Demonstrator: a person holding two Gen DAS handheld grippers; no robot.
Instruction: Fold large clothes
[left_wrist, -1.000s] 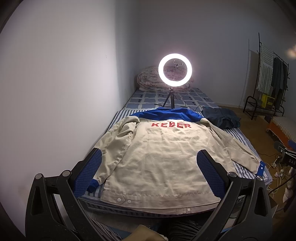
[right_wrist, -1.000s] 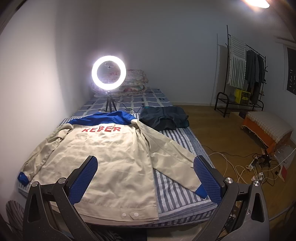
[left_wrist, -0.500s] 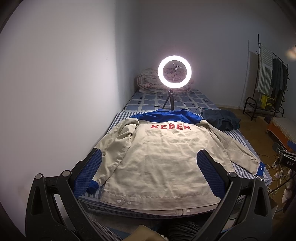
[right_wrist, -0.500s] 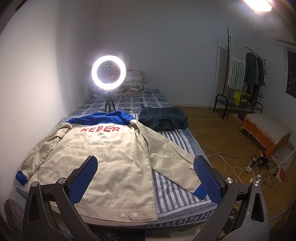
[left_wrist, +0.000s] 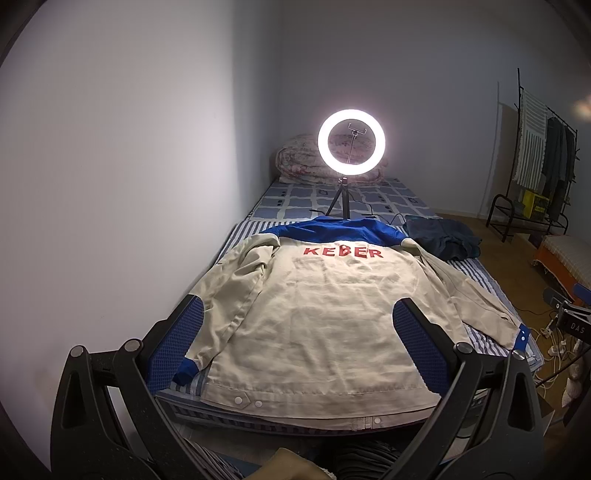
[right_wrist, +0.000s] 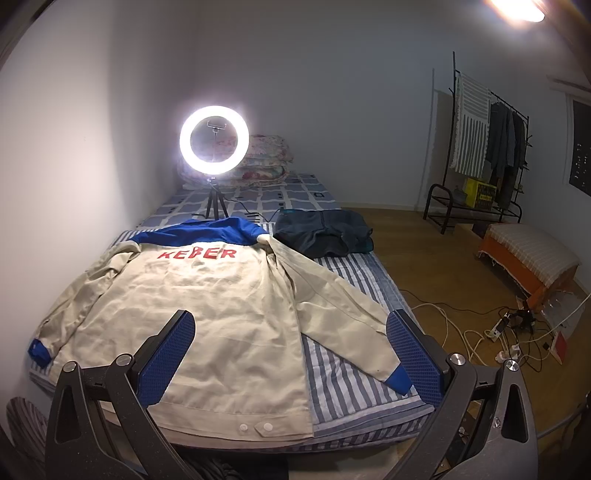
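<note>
A beige jacket (left_wrist: 325, 317) with a blue yoke, blue cuffs and red letters lies back up, spread flat on the striped bed (left_wrist: 480, 273); it also shows in the right wrist view (right_wrist: 207, 314). Its sleeves lie out to both sides. My left gripper (left_wrist: 299, 347) is open and empty, held above the jacket's hem near the foot of the bed. My right gripper (right_wrist: 291, 354) is open and empty, above the jacket's right side, its right finger near the blue right cuff (right_wrist: 399, 380).
A lit ring light on a tripod (left_wrist: 351, 144) stands on the bed behind the jacket's collar. A dark garment (right_wrist: 325, 232) lies at the jacket's far right. A folded quilt (right_wrist: 266, 162) is at the head. Wall on the left; cables (right_wrist: 509, 332), rack (right_wrist: 480, 147) on the right.
Both views have shifted slightly; the jacket has not moved and both grippers stay open.
</note>
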